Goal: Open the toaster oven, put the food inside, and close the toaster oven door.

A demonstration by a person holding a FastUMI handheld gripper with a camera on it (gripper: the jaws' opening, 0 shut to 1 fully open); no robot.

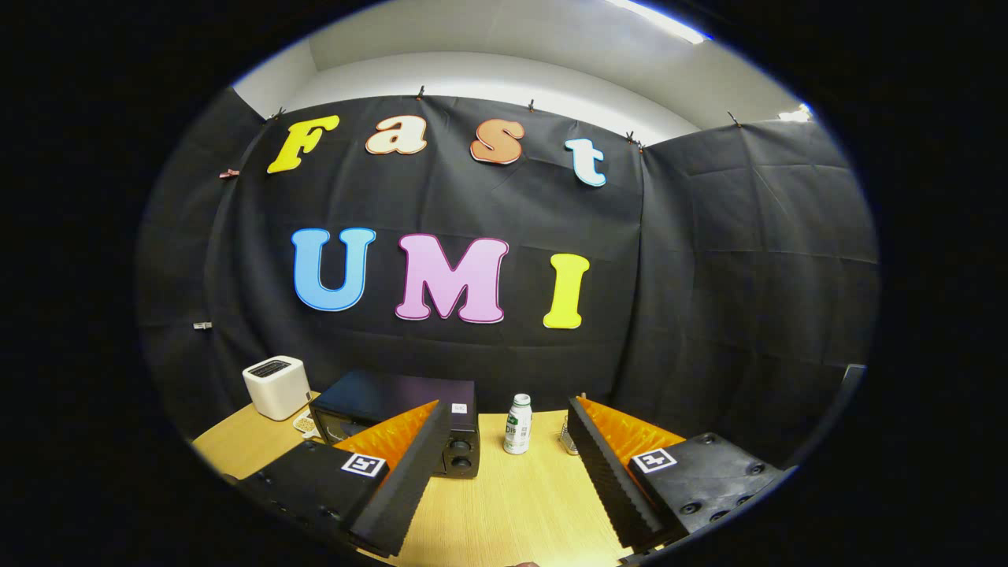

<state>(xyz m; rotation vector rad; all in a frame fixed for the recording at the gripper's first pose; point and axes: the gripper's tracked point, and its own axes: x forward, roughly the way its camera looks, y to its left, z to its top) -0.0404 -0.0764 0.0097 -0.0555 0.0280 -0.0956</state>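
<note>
**Mia:** What do you see from the claw's camera?

**Ben:** The claw [504, 472] is wide open. Nothing is between its fingers. It hangs above the wooden tabletop [504, 512].

**Mia:** Where is the toaster oven?

**Ben:** The black toaster oven [398, 405] sits at the back of the tabletop, beyond the left finger. That finger hides most of its front, so I cannot tell for sure if the door is shut. Its knobs [461, 455] peek out beside the finger.

**Mia:** And the food?

**Ben:** I cannot pick it out. A small bottle [517, 425] stands ahead, between the fingers. A little wire thing [568, 438] pokes out by the right finger. A white toaster [276, 387] stands behind the oven.

**Mia:** So which step is it?

**Ben:** It could be before the door gets opened, or after it is closed again. The claw is well back from the oven either way.
</note>
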